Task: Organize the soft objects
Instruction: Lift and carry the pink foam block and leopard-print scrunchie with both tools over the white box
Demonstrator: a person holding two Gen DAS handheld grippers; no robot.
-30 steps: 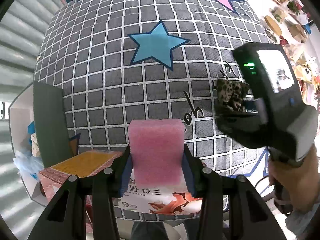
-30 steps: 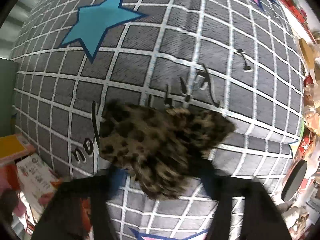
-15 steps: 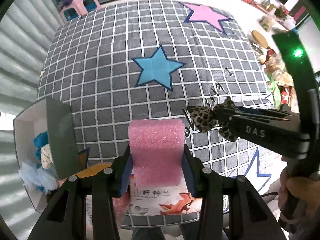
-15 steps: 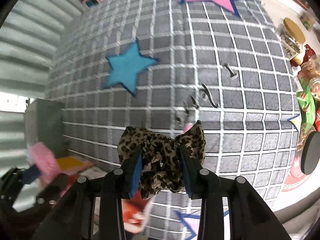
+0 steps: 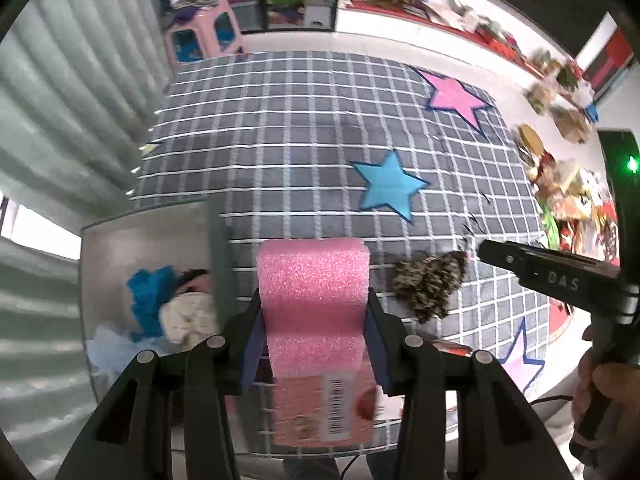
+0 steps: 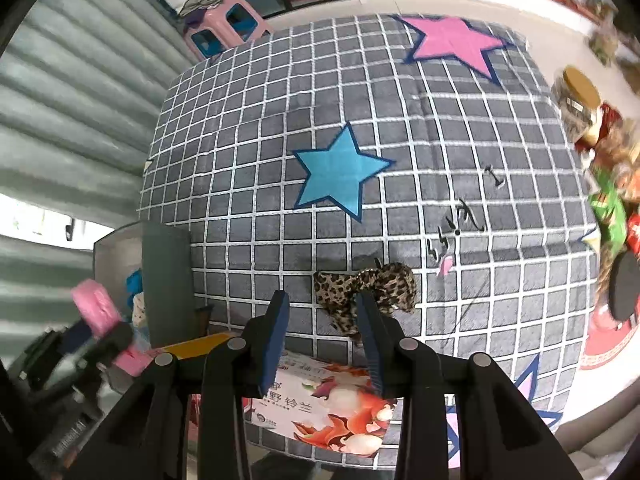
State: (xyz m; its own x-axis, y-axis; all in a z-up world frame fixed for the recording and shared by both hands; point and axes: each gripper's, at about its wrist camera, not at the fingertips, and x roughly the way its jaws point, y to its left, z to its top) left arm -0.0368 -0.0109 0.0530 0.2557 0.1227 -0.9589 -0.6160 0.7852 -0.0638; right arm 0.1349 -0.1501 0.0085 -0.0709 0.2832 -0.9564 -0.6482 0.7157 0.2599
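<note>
Left wrist view: left gripper (image 5: 314,320) clamps a pink foam block (image 5: 312,292) beside the grey bin (image 5: 144,240). Right gripper (image 6: 324,320) stands released, jaws apart; leopard-print scrunchie (image 6: 370,286) lies on the checked mat (image 6: 360,120).

1. I see a bright pink foam block (image 5: 314,304) with a speckled grain between my left gripper's (image 5: 314,344) black arms and dark blue pads.
2. The scrunchie (image 6: 370,294) is leopard print, tan with dark spots.
3. The mat (image 6: 360,120) is grey squares with a white grid, carrying a blue star (image 6: 340,170) and a far pink star (image 6: 456,42), both navy-edged.
4. The grey bin (image 5: 148,248) on the left holds blue and cream soft things.
5. The far stool (image 6: 226,24) is pink.
</note>
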